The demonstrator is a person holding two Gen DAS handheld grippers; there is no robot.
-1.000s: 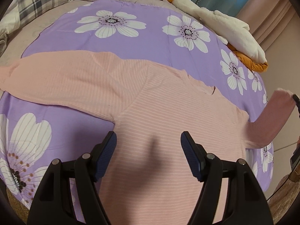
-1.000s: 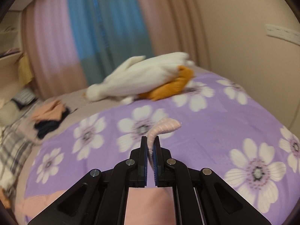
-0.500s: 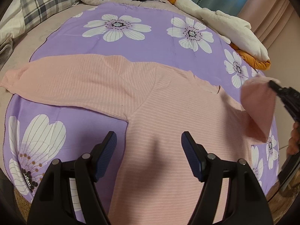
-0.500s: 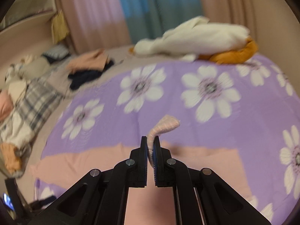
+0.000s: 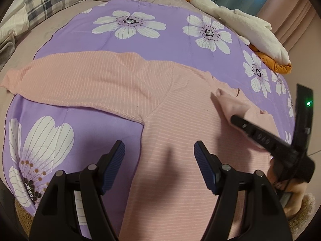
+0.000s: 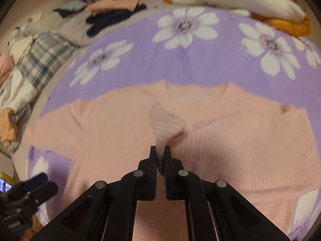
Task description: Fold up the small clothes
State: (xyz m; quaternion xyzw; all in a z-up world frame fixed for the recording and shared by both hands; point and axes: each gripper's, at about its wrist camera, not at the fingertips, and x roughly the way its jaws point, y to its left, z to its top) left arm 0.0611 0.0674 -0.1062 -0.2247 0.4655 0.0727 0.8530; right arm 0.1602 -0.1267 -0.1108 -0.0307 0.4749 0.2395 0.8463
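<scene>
A pink striped long-sleeved top (image 5: 180,124) lies flat on a purple flowered sheet (image 5: 160,46), one sleeve (image 5: 80,80) stretched out to the left. My left gripper (image 5: 159,156) is open and empty, hovering over the top's lower body. My right gripper (image 6: 160,160) is shut on the cuff of the other sleeve (image 6: 164,124) and holds it folded over the chest, near the neckline. In the left wrist view the right gripper (image 5: 232,118) comes in from the right with that cuff (image 5: 228,102).
A white and orange plush toy (image 5: 250,26) lies at the sheet's far right. A stack of folded dark and pink clothes (image 6: 114,10) and a plaid pillow (image 5: 50,2) lie at the far left of the bed.
My right gripper has carried the sleeve cuff from out at the right inward over the top's chest. My left gripper stayed open over the lower body.
</scene>
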